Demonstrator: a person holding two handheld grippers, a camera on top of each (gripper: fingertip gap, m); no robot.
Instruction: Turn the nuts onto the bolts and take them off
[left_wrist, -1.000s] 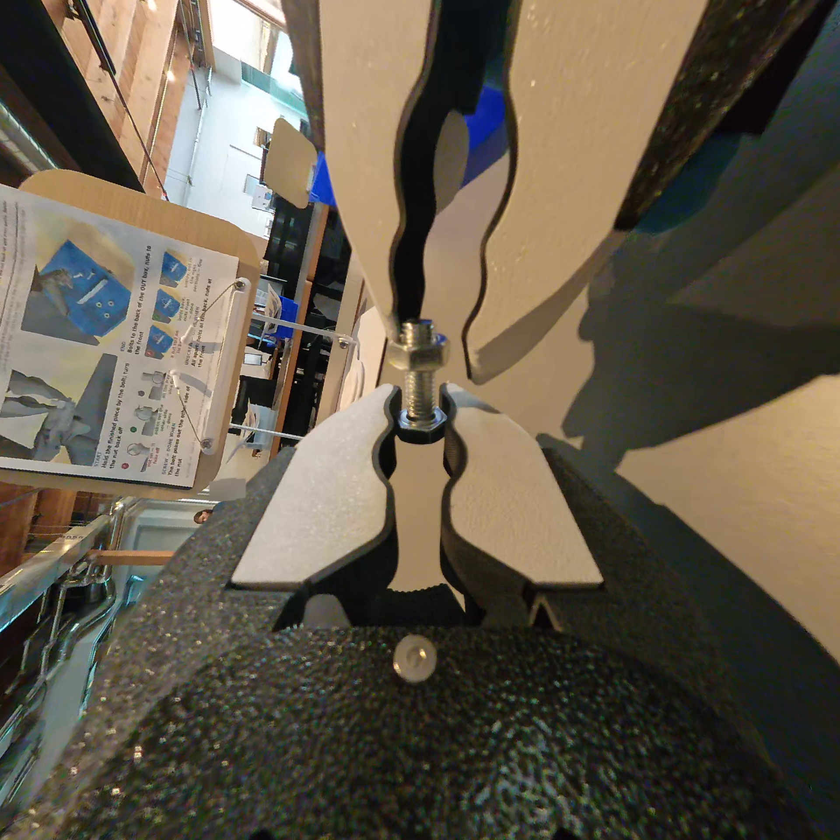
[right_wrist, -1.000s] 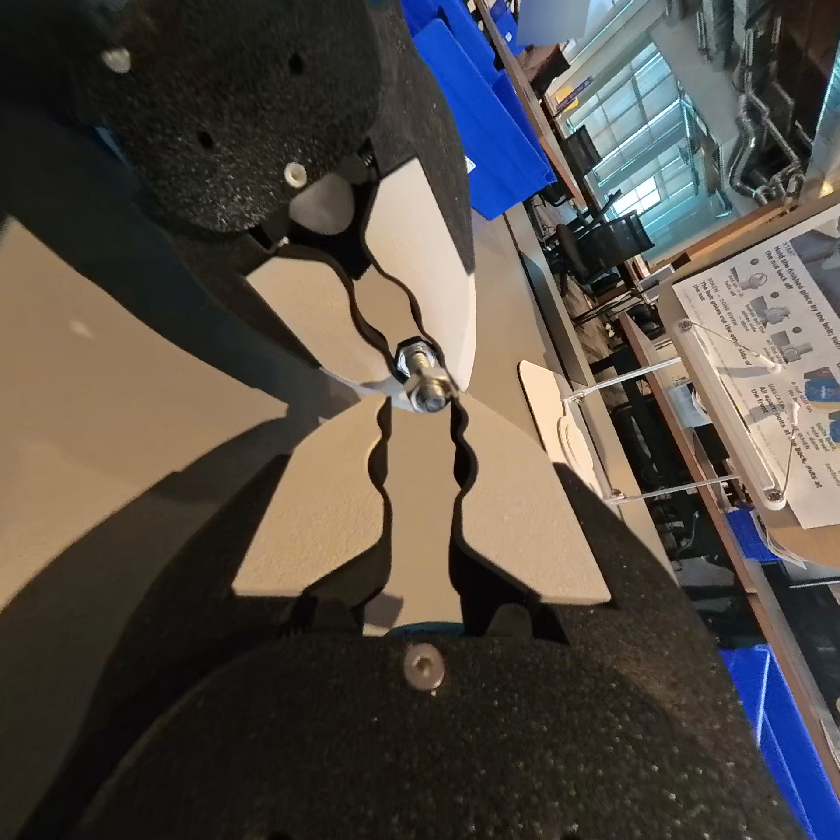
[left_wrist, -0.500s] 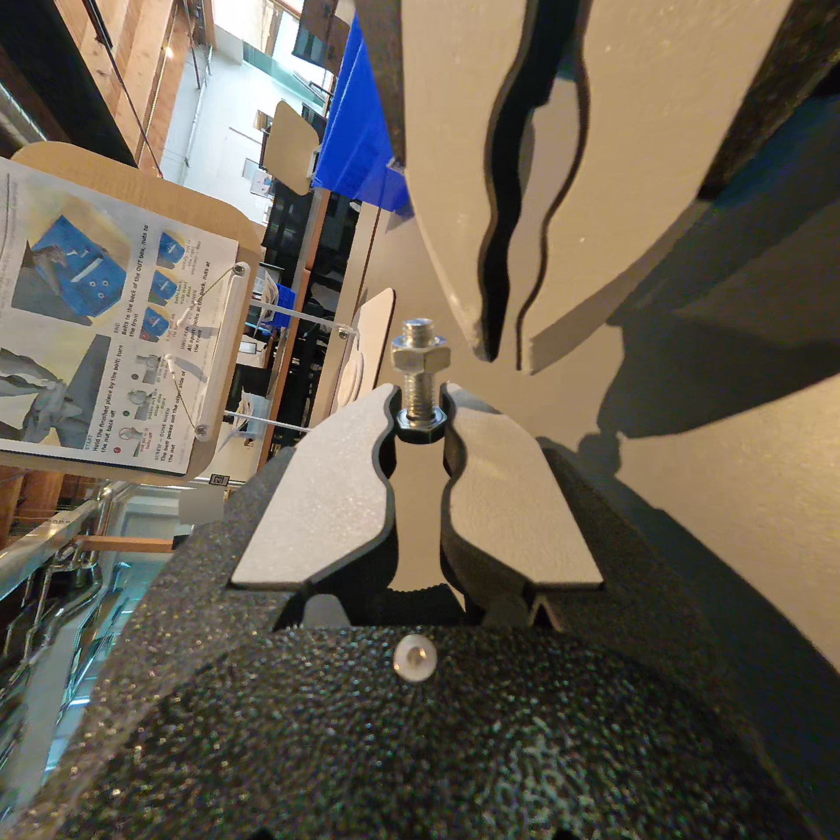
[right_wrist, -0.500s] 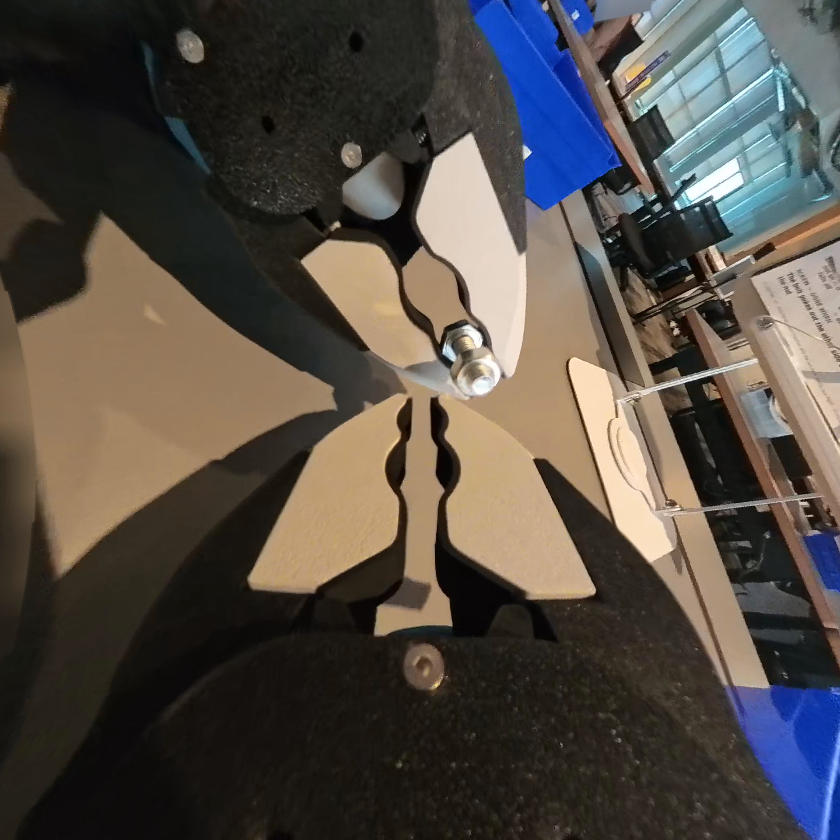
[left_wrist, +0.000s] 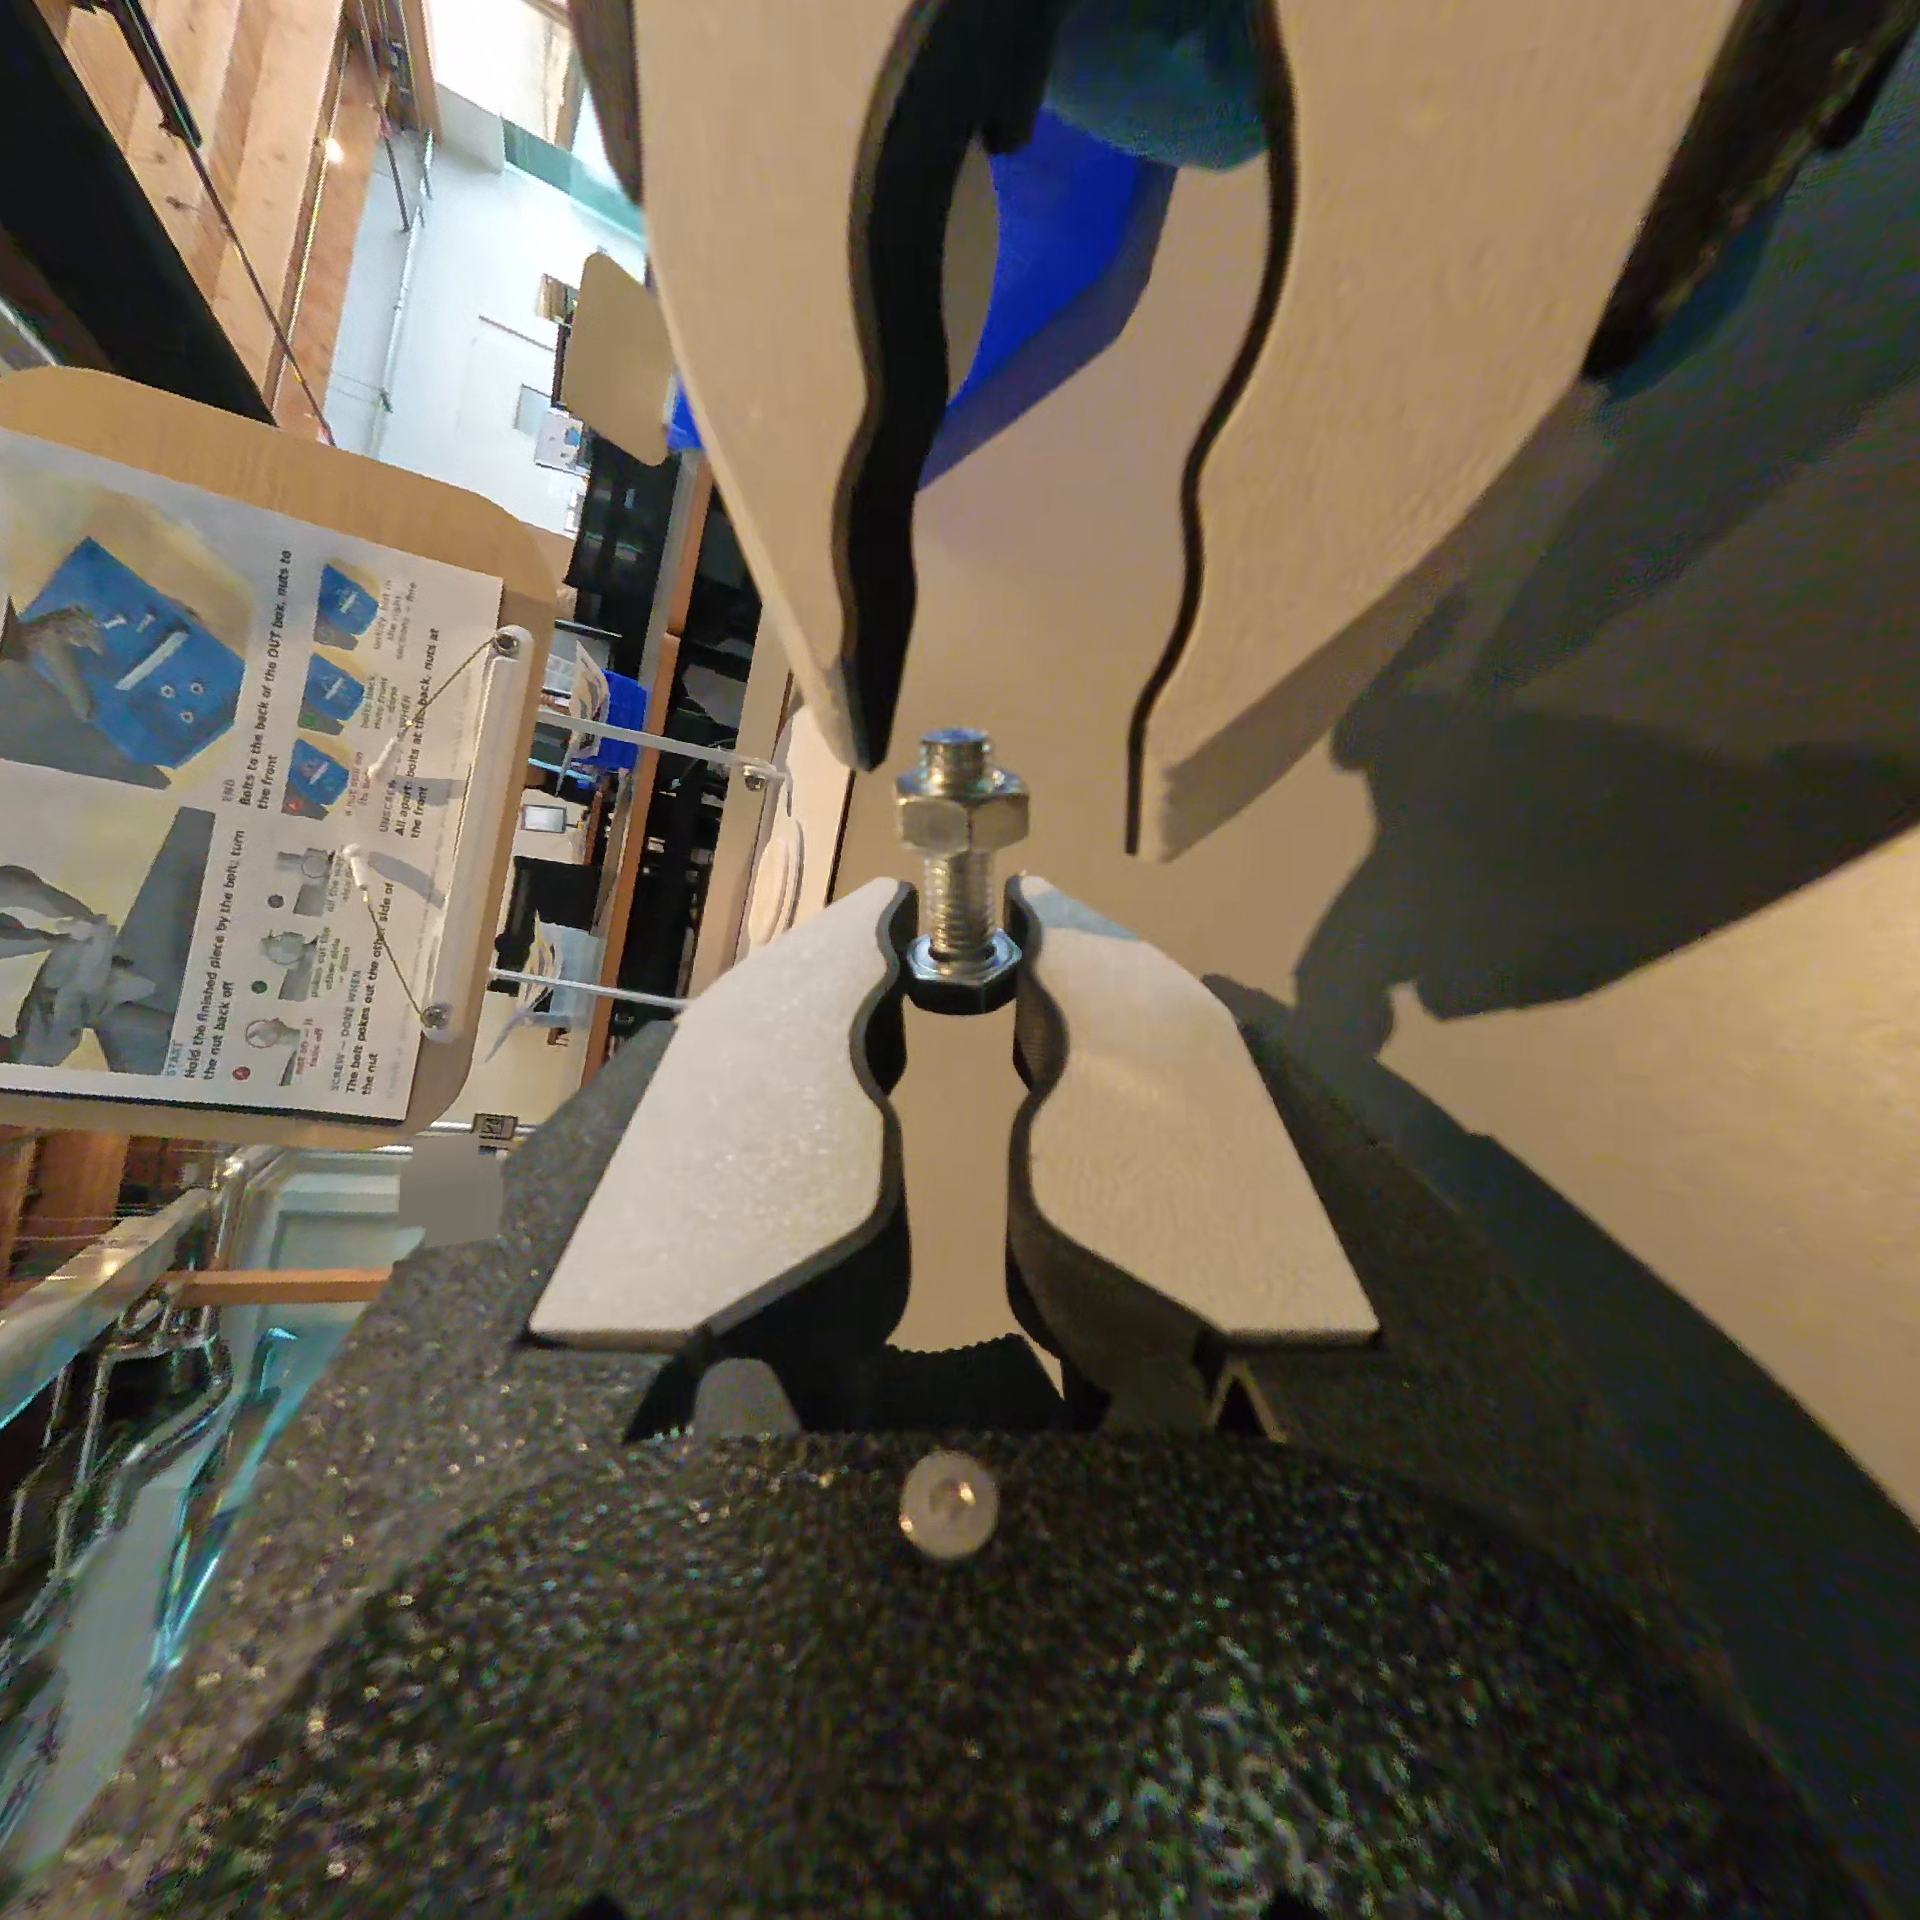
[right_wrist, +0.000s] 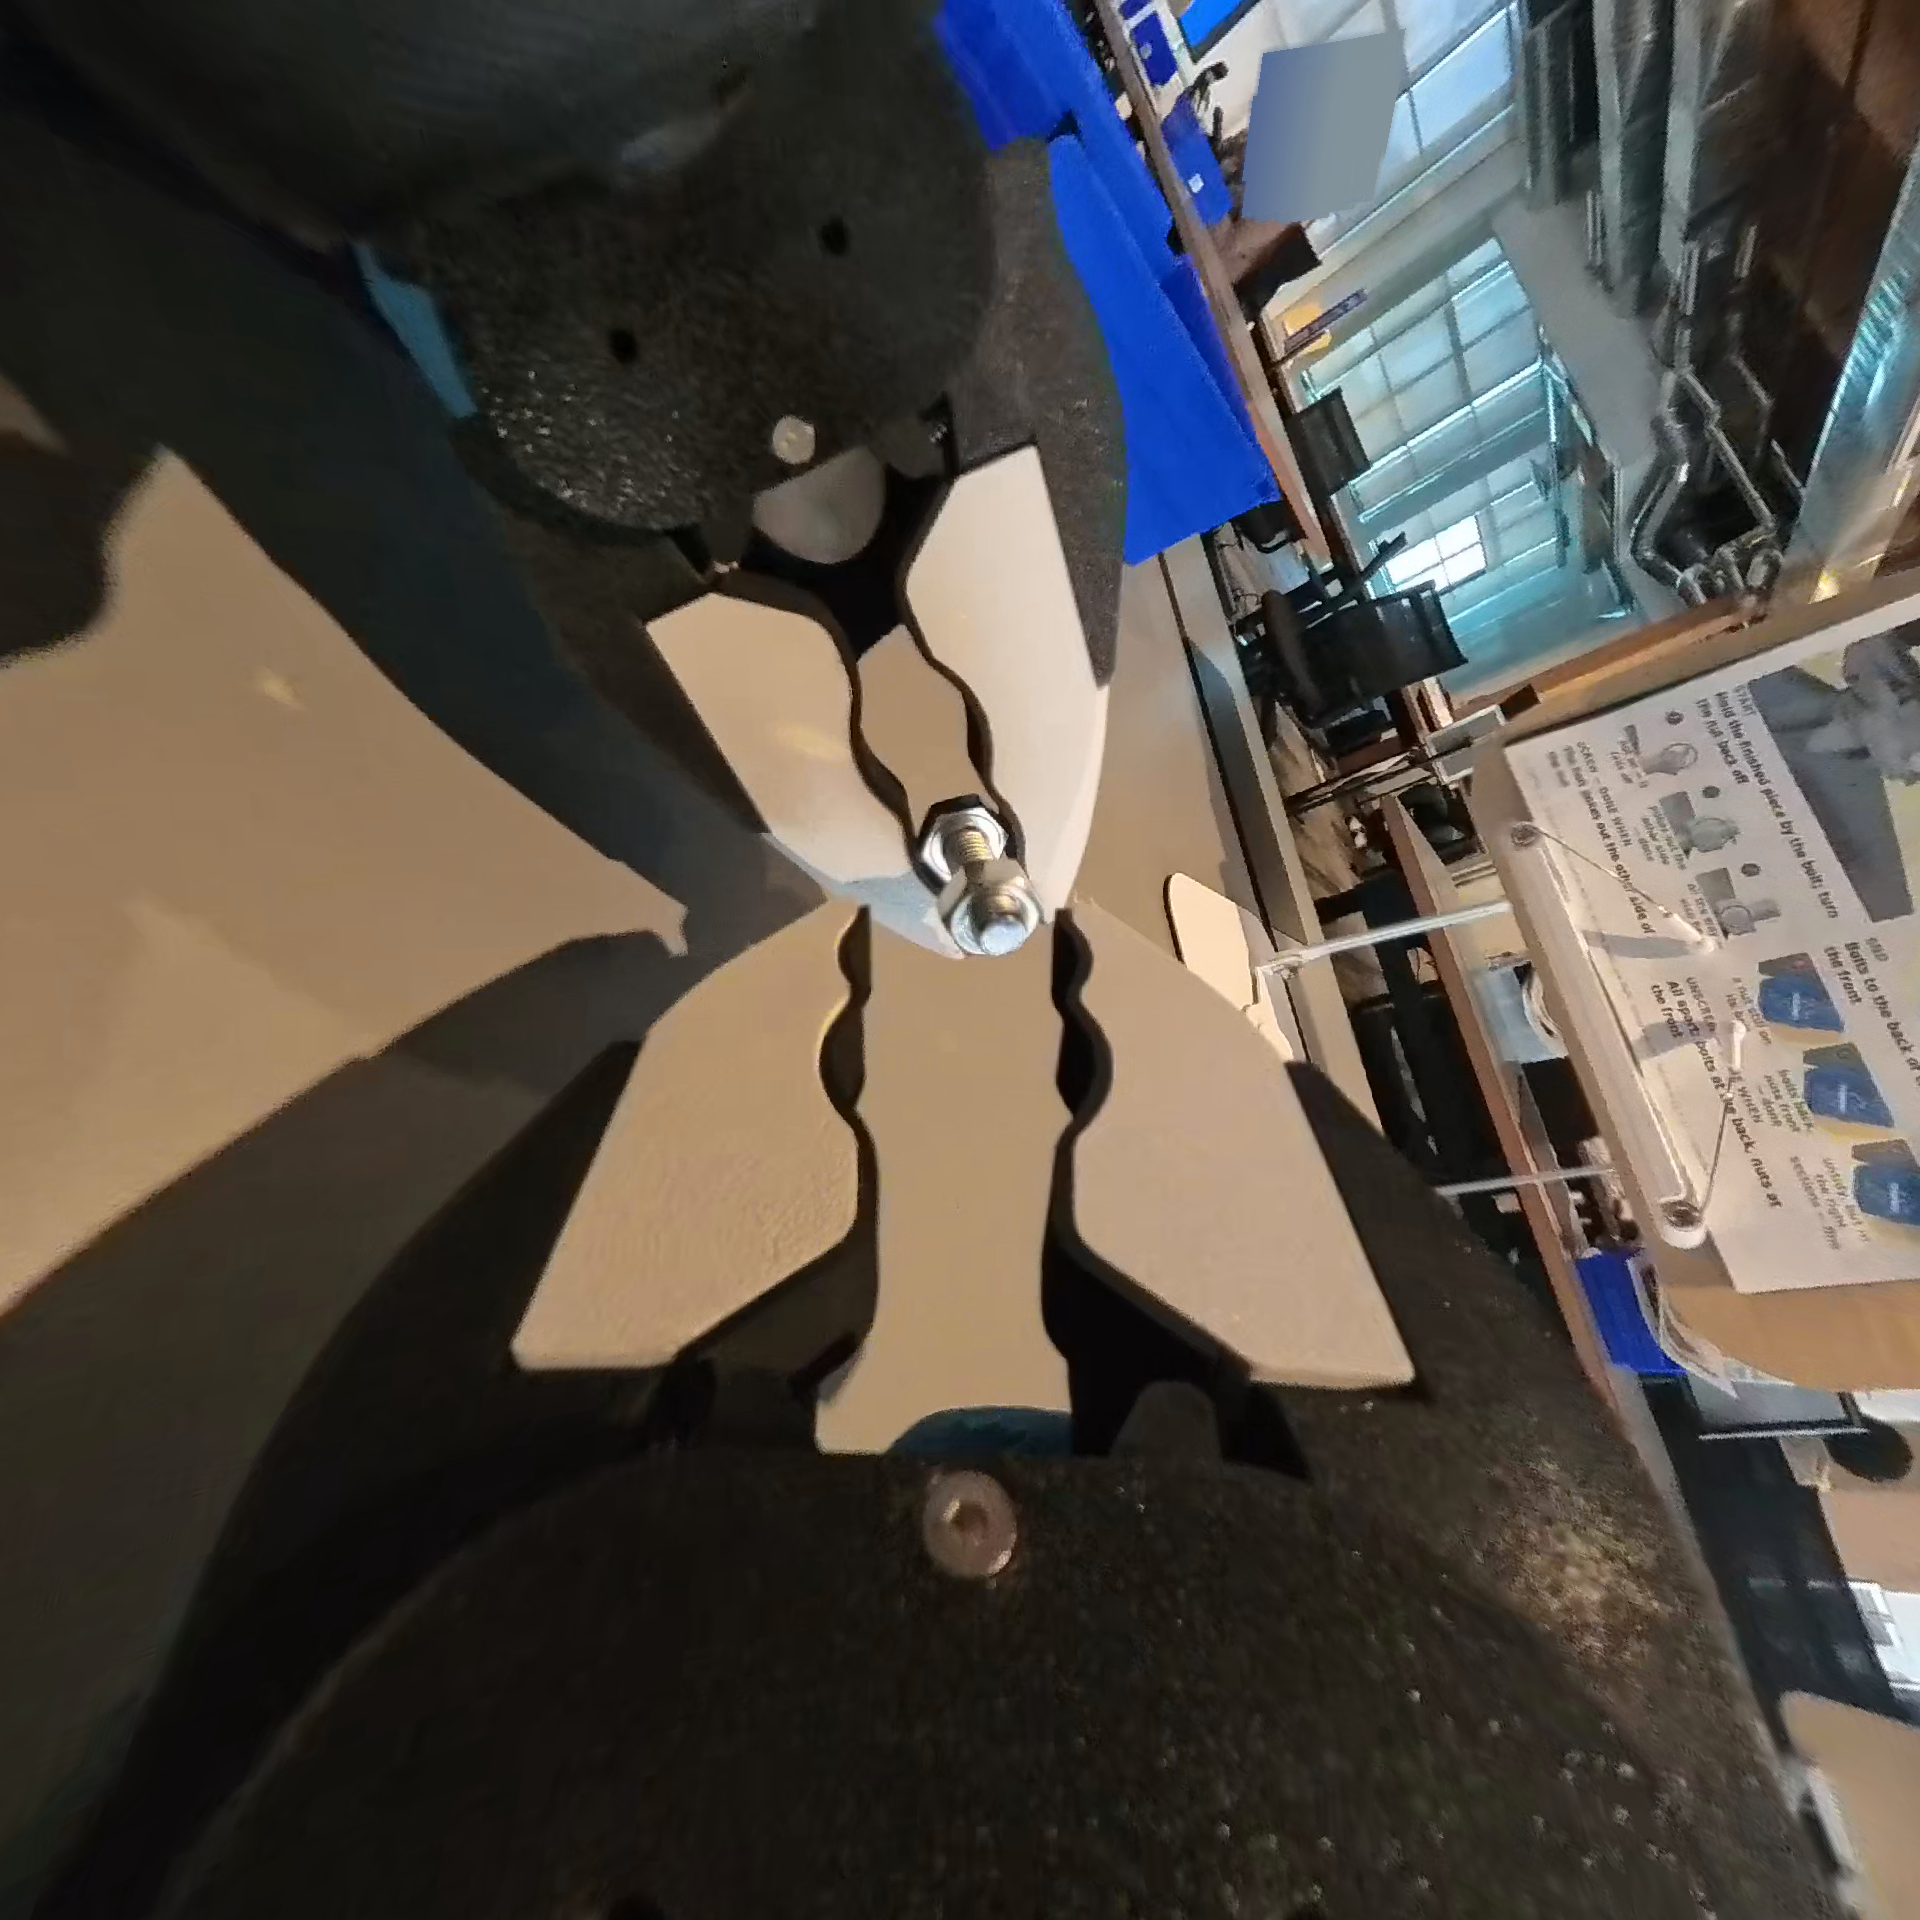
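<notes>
Left wrist view: left gripper (left_wrist: 958, 940) clamped on the head of the bolt (left_wrist: 958, 902), threaded end pointing outward, nut (left_wrist: 963, 818) near its tip. Right gripper (left_wrist: 1006, 795) spread wide, one finger either side of the nut, not touching.

Right wrist view: right gripper (right_wrist: 954, 940) wide apart, empty; bolt (right_wrist: 968, 868) just beyond its fingertips, above the tabletop (right_wrist: 260, 810).

The bolt (left_wrist: 958, 902) and its nut (left_wrist: 962, 817) are shiny silver. The left gripper (left_wrist: 956, 935) has pale grey fingers (left_wrist: 748, 1122) with black edges on a speckled black body; the right gripper (right_wrist: 954, 935) has beige-grey fingers (right_wrist: 717, 1164) and the same black body. The table (left_wrist: 1558, 1122) is plain beige. The bins (right_wrist: 1153, 343) are bright blue. The board (left_wrist: 260, 499) is light wood, with a white sheet (left_wrist: 208, 831) showing blue pictures.
</notes>
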